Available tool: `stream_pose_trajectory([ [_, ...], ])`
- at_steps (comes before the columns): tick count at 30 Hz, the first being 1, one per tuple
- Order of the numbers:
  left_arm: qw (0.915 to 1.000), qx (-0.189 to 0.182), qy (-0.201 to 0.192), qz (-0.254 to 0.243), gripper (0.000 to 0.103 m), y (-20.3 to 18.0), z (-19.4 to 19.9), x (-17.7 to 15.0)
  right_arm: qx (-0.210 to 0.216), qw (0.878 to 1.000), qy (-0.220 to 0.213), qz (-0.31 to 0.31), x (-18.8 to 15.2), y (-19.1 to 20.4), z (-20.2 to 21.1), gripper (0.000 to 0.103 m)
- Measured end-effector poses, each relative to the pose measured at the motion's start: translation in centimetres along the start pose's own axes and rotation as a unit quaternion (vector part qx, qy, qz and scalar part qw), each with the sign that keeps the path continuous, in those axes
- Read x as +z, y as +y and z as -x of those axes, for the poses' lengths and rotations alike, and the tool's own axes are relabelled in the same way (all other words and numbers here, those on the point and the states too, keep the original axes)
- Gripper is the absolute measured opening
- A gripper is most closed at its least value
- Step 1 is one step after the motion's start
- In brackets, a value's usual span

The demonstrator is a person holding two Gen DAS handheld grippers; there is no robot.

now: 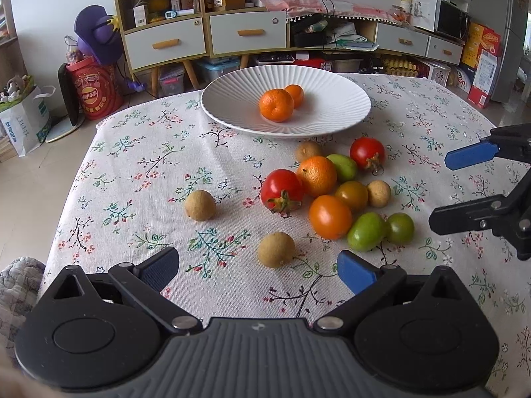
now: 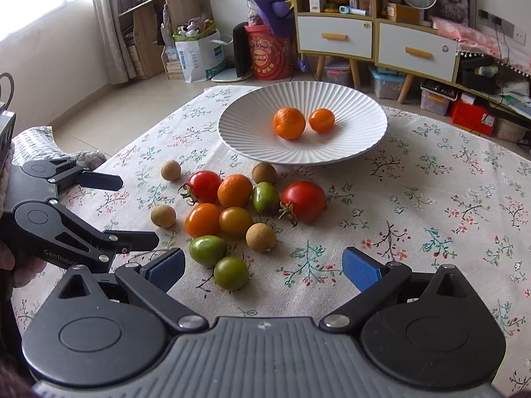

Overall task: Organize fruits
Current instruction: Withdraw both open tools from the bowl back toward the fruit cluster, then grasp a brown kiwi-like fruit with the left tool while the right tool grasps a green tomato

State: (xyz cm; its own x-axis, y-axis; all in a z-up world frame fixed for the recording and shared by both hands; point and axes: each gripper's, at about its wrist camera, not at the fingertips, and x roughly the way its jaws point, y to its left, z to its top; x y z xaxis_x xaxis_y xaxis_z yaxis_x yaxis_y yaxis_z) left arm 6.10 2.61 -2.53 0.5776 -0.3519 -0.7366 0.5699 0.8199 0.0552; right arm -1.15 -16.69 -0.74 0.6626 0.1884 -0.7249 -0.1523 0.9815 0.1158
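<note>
A white ribbed plate (image 1: 332, 112) (image 2: 252, 139) holds two oranges (image 1: 276, 104) (image 2: 289, 122). In front of it a cluster of fruit lies on the floral tablecloth: red tomatoes (image 1: 282, 190) (image 2: 303, 200), an orange (image 1: 317, 175) (image 2: 234, 190), orange tomatoes (image 1: 330, 217) (image 2: 202, 219), green tomatoes (image 1: 366, 231) (image 2: 231, 272) and several brown longans (image 1: 276, 249) (image 2: 261, 237). My left gripper (image 1: 257, 267) is open and empty, just before a longan. My right gripper (image 2: 264, 267) is open and empty, near the green tomatoes; it shows at the right of the left wrist view (image 1: 441, 192).
The table (image 1: 149, 172) is covered by a floral cloth; its far edge lies behind the plate. Beyond it stand cabinets with drawers (image 1: 247, 31), a red bucket (image 1: 96, 88) and bags on the floor. The left gripper shows at the left of the right wrist view (image 2: 132, 212).
</note>
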Motion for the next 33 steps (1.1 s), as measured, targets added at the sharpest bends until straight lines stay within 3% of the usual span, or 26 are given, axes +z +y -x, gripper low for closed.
stream_pose_trajectory([
  [8, 0.9999, -0.008, 0.006, -0.005, 0.098, -0.1, -0.8, -0.7, -0.005, 0.999, 0.011, 0.041, -1.3, 1.4, -0.7, 0.099],
  [13, 0.9999, -0.013, 0.011, -0.001, 0.097, 0.0, -1.2, -0.9, -0.001, 0.998, 0.018, 0.064, -1.8, 2.1, -1.0, 0.089],
  [23, 0.9993, -0.036, 0.013, 0.003, 0.075, 0.0, -1.5, -0.7, 0.008, 0.997, 0.029, 0.071, -1.9, 2.7, -1.3, 0.06],
  [33, 0.9991, -0.042, 0.003, 0.003, 0.056, -0.1, -1.5, -0.4, 0.015, 0.997, 0.028, 0.071, -1.7, 2.9, -1.4, 0.046],
])
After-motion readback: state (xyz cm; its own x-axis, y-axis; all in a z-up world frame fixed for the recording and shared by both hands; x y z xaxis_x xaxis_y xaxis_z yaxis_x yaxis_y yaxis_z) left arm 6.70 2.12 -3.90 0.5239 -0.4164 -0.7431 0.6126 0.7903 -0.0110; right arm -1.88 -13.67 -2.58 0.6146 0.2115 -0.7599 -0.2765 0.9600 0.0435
